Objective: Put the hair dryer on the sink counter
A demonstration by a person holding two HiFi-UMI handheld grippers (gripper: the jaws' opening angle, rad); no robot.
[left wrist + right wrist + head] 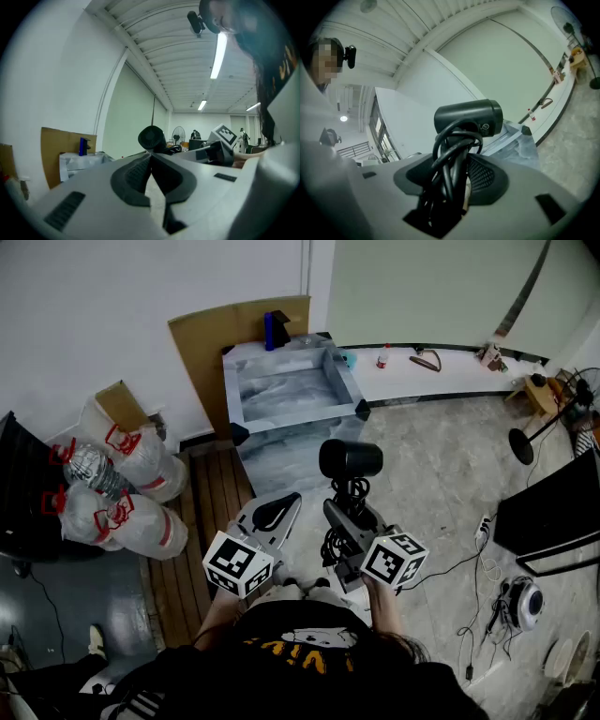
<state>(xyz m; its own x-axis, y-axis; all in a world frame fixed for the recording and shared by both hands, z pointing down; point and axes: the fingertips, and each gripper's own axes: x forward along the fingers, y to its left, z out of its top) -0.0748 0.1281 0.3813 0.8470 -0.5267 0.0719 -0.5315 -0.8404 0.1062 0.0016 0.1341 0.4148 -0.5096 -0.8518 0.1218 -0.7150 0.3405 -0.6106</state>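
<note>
Grey left tongs (278, 509) are pressed together, empty. My right tongs (343, 514) pinch the black hair dryer (350, 458) by its handle and coiled cord (450, 154), held in the air before the marbled sink bench (228, 381).

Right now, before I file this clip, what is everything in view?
hair dryer: one, black, cord wound round its handle, held in front of the person
sink counter: one, grey marbled, ahead by the wall
blue container: one, blue, at the counter's back edge
cardboard sheet: one, brown, against the wall behind the counter
wrapped bundles: several, clear with red tape, floor at left
floor fan: one, black, far right
left gripper: one, white, jaws together, empty
right gripper: one, white, closed on the hair dryer's handle
</note>
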